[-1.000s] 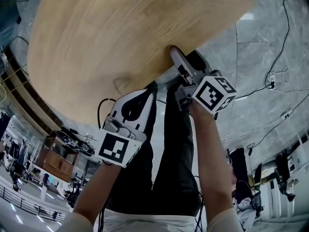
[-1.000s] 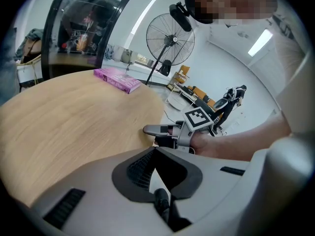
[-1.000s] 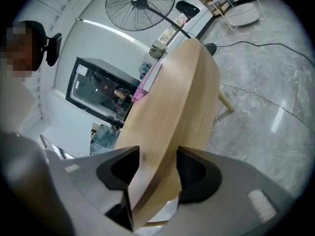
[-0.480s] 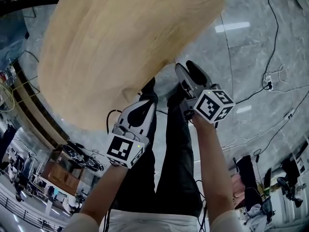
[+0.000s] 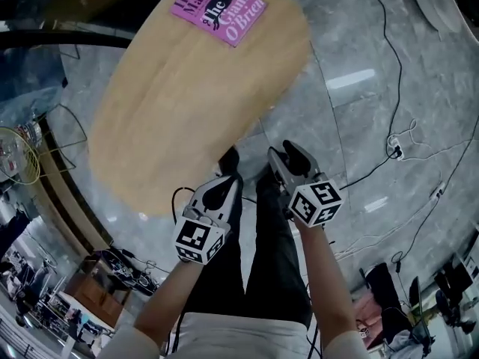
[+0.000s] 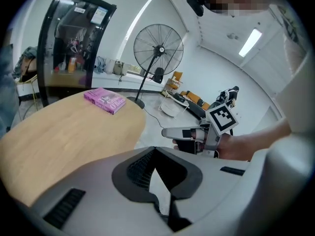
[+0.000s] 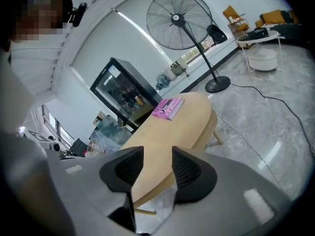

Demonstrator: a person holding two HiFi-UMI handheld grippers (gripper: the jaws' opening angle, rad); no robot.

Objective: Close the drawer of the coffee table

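Looks finished or close to it: holding the left gripper (image 6: 155,150) pressed together on nothing and the right gripper (image 7: 157,151) spread, empty and just now narrowing, both clear of the coffee table (image 5: 194,103) ahead of and below them. Cannot find a drawer standing out anywhere along the near edge, so probably shut already; beyond the tips, only bare wood and a pink book (image 5: 218,8) at the far end

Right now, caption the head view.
Left gripper and right gripper, its empty jaws just closed partway, hang beside the coffee table; pink book at far end.
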